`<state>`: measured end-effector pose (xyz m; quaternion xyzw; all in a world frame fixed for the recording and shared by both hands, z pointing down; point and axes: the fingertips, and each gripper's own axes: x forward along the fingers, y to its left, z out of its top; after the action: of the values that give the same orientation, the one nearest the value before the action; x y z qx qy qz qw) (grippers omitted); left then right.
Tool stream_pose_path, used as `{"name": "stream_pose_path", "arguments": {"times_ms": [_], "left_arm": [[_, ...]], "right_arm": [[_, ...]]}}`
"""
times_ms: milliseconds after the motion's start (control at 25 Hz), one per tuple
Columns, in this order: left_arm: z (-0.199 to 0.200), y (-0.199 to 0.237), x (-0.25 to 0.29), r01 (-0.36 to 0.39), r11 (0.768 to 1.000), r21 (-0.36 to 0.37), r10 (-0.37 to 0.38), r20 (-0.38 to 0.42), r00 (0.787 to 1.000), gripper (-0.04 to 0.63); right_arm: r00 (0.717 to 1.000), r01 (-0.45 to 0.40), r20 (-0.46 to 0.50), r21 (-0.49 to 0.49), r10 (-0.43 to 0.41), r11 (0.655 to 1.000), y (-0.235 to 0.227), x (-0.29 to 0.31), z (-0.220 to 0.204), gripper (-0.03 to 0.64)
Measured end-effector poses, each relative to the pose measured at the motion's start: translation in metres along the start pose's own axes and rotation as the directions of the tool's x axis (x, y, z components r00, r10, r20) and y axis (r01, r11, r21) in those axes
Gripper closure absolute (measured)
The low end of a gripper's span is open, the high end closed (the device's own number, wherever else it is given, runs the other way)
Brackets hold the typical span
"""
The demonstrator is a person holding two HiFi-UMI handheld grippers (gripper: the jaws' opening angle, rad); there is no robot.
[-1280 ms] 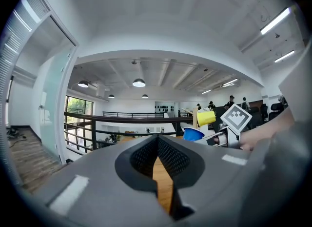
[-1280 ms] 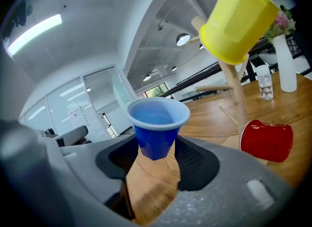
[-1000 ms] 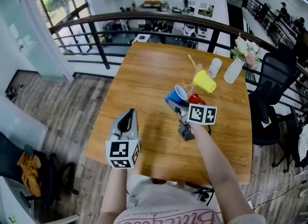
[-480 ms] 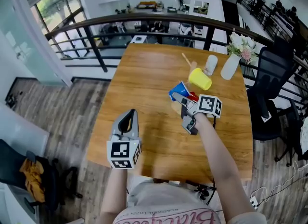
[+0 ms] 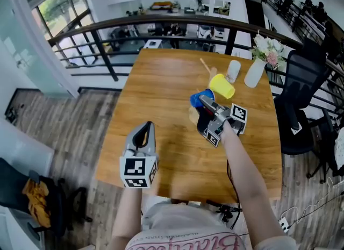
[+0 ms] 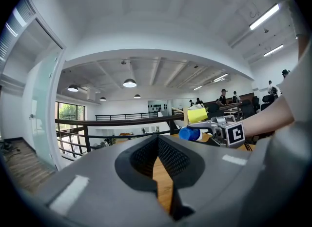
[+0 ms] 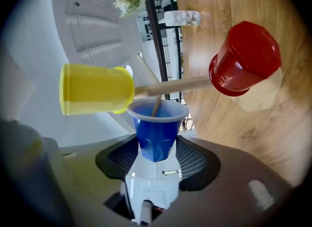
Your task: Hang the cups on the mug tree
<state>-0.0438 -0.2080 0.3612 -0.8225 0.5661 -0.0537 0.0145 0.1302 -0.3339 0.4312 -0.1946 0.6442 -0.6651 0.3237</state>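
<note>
since the earlier frame the right gripper (image 5: 207,104) is rolling over and carrying the blue cup (image 5: 200,98) across the wooden table (image 5: 156,93) to the mug tree (image 7: 170,87) — the left gripper (image 5: 141,136) is staying by the near edge, jaws together on nothing. the yellow cup (image 5: 221,86) and red cup (image 7: 243,57) are already hanging; only the blue one is remaining. it is sitting clamped between the right jaws, mouth facing away — a thin peg appearing to poke into it.

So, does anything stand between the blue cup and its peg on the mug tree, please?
Nothing visible does: a thin peg reaches into the blue cup held by the right gripper, and the yellow cup and red cup sit off to its sides.
</note>
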Motion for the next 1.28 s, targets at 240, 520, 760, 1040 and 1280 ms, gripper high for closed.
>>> {"name": "stream_pose_path", "arguments": {"times_ms": [240, 520, 760, 1040, 1280], "left_arm": [[-0.002, -0.002, -0.001, -0.007, 1.0, 0.002, 0.007, -0.007, 1.0, 0.581], [-0.007, -0.012, -0.005, -0.013, 1.0, 0.011, 0.014, -0.025, 1.0, 0.581], [-0.01, -0.022, -0.01, -0.036, 0.999, 0.007, 0.036, -0.03, 0.999, 0.581], [-0.009, -0.036, -0.013, -0.06, 0.998, -0.002, 0.06, -0.021, 0.998, 0.581], [-0.004, -0.051, -0.006, -0.052, 0.999, -0.001, 0.052, -0.006, 0.999, 0.581]], "right_arm": [[0.995, -0.101, 0.048, 0.24, 0.092, 0.965, -0.002, -0.002, 0.004, 0.38], [0.982, -0.18, 0.107, 0.305, 0.154, 0.935, -0.004, -0.004, 0.01, 0.338], [0.98, -0.184, 0.121, 0.255, 0.157, 0.949, -0.003, -0.015, 0.008, 0.305], [0.985, -0.171, 0.002, 0.062, 0.171, 0.983, 0.009, -0.032, -0.014, 0.301], [0.98, -0.132, -0.182, -0.262, 0.086, 0.956, 0.024, -0.05, -0.05, 0.301]]}}
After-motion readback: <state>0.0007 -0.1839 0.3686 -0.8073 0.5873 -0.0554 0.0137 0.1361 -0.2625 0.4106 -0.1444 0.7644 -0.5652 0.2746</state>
